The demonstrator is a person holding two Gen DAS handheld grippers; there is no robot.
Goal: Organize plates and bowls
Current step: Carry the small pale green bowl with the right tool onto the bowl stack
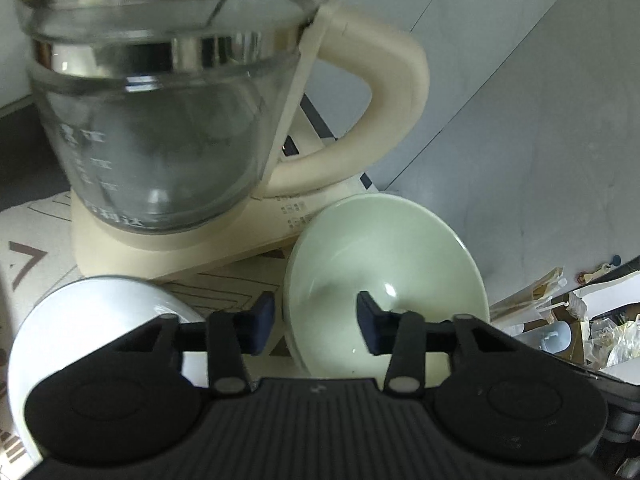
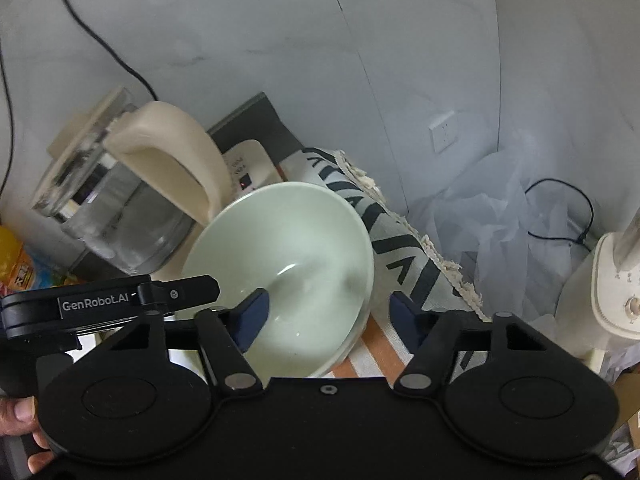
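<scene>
A pale green bowl [image 1: 384, 256] stands on a patterned cloth [image 1: 40, 232], in front of a glass kettle. A second rim seems to show under it. My left gripper [image 1: 316, 316] is open and straddles the bowl's left rim, with one finger outside and one inside; the pads do not press. A white bowl [image 1: 100, 320] lies at lower left, partly hidden by the gripper. In the right wrist view my right gripper [image 2: 328, 312] is open across the right rim of the green bowl [image 2: 288, 240]. The left tool's black body [image 2: 96, 305] reaches in from the left.
The glass kettle [image 1: 152, 120] with a cream handle sits on its base close behind the bowls, by the wall. The cloth's fringed edge [image 2: 440, 256] drops off to the right. Beyond it lie crumpled plastic [image 2: 492, 216], a white appliance [image 2: 616, 288] and floor clutter [image 1: 580, 320].
</scene>
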